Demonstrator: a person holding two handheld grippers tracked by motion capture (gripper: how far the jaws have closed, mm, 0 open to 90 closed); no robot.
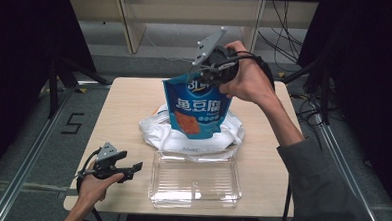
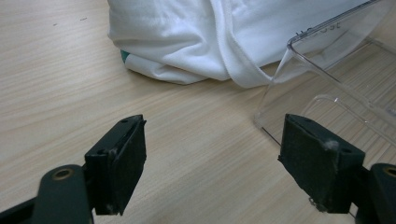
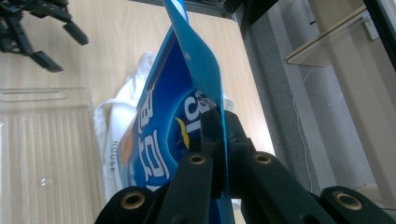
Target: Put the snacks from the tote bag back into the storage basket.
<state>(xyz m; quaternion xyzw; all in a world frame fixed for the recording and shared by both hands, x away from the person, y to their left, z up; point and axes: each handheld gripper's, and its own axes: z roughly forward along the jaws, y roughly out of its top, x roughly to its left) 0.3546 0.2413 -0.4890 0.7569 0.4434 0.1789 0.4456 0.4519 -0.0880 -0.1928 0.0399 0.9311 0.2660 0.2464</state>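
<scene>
A blue snack pouch (image 1: 196, 108) with white lettering and an orange picture hangs upright above a white cloth bag (image 1: 183, 135) in the middle of the table. My right gripper (image 1: 210, 73) is shut on the pouch's top edge; in the right gripper view the jaws pinch the blue pouch (image 3: 182, 116) and the cloth bag (image 3: 109, 135) lies below. My left gripper (image 1: 134, 169) rests low near the table's front left, open with nothing between its pads (image 2: 123, 163). A clear plastic tray (image 1: 196, 179) lies in front of the bag, its corner (image 2: 299, 70) just ahead of the left gripper.
The light wooden table (image 1: 129, 107) has bare surface at its left and far side. A wooden shelf frame (image 1: 188, 20) and cables stand behind the table. Metal rails (image 1: 32, 148) run along the floor on both sides.
</scene>
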